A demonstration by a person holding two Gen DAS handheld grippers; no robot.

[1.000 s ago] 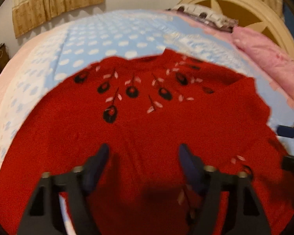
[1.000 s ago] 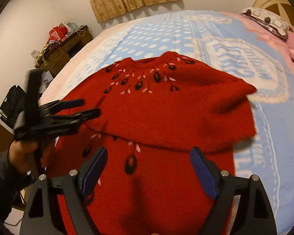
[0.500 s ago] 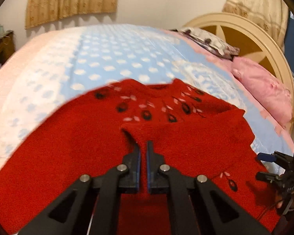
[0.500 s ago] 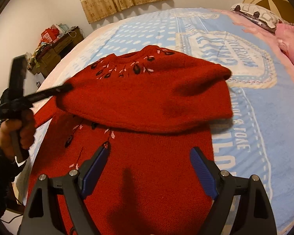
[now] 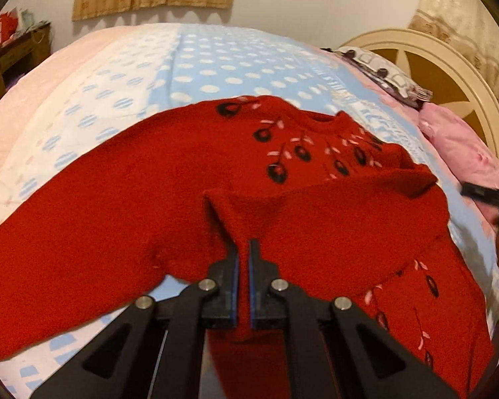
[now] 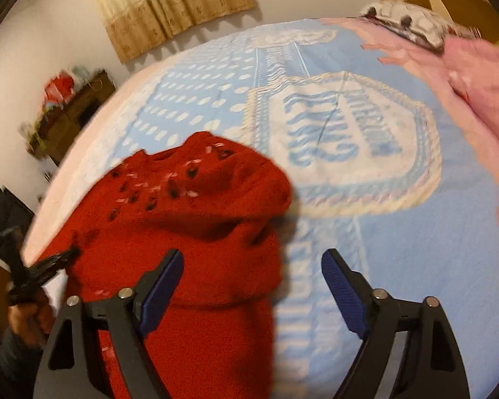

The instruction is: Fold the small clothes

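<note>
A red knit sweater [image 5: 133, 199] with black and pink stitching near the neck lies on the bed. My left gripper [image 5: 244, 249] is shut on a pinched fold of it, which rises as a ridge from the jaws. In the right wrist view, the sweater [image 6: 199, 219] is bunched and blurred, and a hand holds the left gripper [image 6: 40, 271] at its left edge. My right gripper [image 6: 252, 256] hovers above the sweater's right edge with its jaws closing. The edge lies below the gap, and the blue pads [image 6: 342, 286] do not press on it.
The bed has a blue blanket [image 6: 399, 232] with white dots and a large emblem. A pink pillow [image 5: 462, 153] and a patterned one lie by the cream headboard [image 5: 449, 66] at the right. A wooden desk [image 6: 70, 116] with clutter stands by the far left wall.
My left gripper went from open to shut on a fold of the sweater and has dragged it. My right gripper slid rightward to the sweater's right edge, and its jaws narrowed a little.
</note>
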